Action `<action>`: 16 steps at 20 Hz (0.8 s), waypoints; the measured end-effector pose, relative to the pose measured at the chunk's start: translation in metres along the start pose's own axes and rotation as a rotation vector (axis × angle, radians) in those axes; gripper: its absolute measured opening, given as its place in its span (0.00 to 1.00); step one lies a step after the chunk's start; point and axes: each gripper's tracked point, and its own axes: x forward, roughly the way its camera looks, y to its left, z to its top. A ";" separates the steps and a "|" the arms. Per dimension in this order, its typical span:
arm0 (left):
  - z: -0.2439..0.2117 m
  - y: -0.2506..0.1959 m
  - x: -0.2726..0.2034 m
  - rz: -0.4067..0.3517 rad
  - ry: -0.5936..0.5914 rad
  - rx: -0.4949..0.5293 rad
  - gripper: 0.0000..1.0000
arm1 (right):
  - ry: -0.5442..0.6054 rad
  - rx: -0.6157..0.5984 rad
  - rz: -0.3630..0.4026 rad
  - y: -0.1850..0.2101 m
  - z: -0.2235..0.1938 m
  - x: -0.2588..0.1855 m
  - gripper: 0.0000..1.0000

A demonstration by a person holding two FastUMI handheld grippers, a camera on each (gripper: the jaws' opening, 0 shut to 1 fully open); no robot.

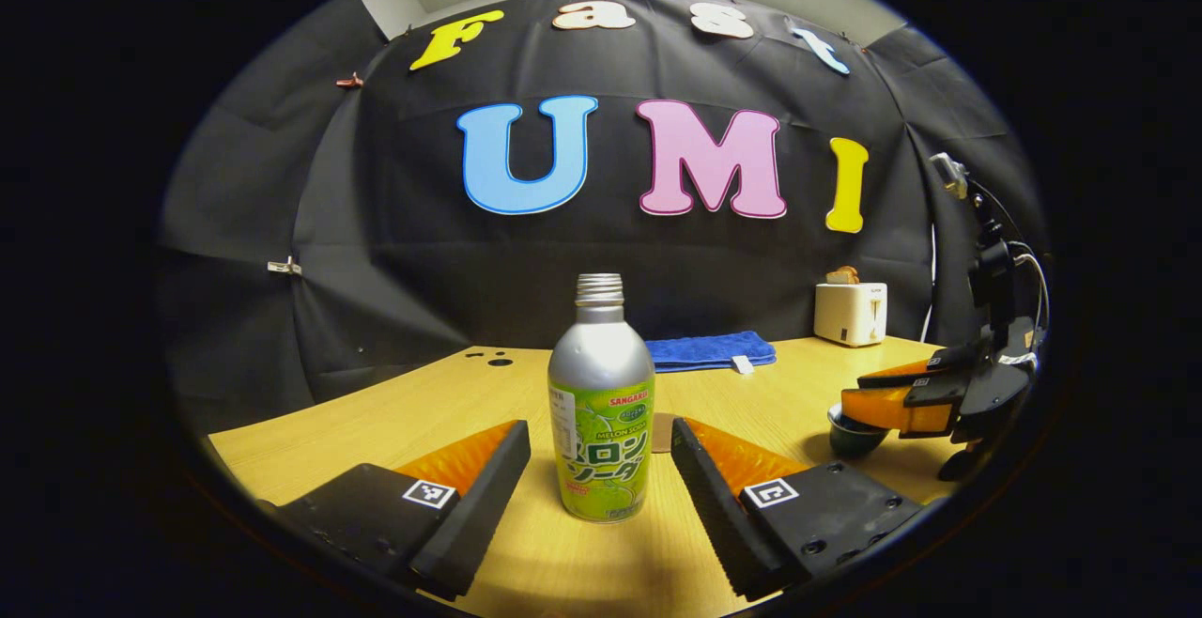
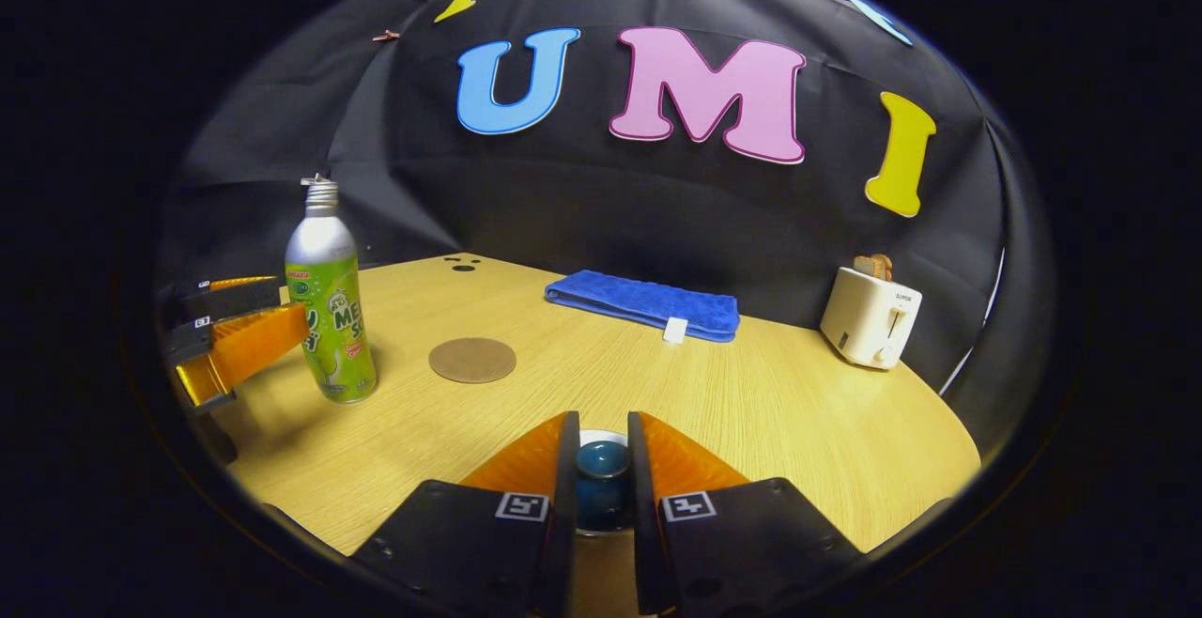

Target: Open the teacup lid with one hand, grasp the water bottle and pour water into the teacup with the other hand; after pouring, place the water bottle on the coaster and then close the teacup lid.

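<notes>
Right gripper (image 2: 601, 477) fingers pinch the teacup lid knob (image 2: 601, 470) for lifting; left gripper (image 1: 601, 468) fingers gape around the soda bottle (image 1: 601, 402), untouching, mid-counter.

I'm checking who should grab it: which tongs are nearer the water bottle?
Left. The left tongs are open around the water bottle; the right tongs are off to its side, on the teacup lid.

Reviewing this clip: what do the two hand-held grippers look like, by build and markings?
The left hand-held gripper has two wedge-shaped fingers on black bodies, each body bearing a small square black-and-white tag. The right hand-held gripper is built the same; in the left gripper view, a black mount and thin cables rise behind it.
</notes>
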 end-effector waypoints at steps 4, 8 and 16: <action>0.001 0.003 0.013 0.011 -0.001 -0.001 0.96 | -0.060 0.092 0.007 -0.007 0.007 -0.001 0.29; 0.001 -0.002 0.034 -0.020 -0.002 0.001 0.95 | -0.087 0.162 0.031 -0.014 0.011 -0.007 0.29; 0.001 -0.015 0.075 -0.054 -0.005 0.002 0.95 | -0.130 0.134 -0.027 -0.055 0.013 -0.027 0.29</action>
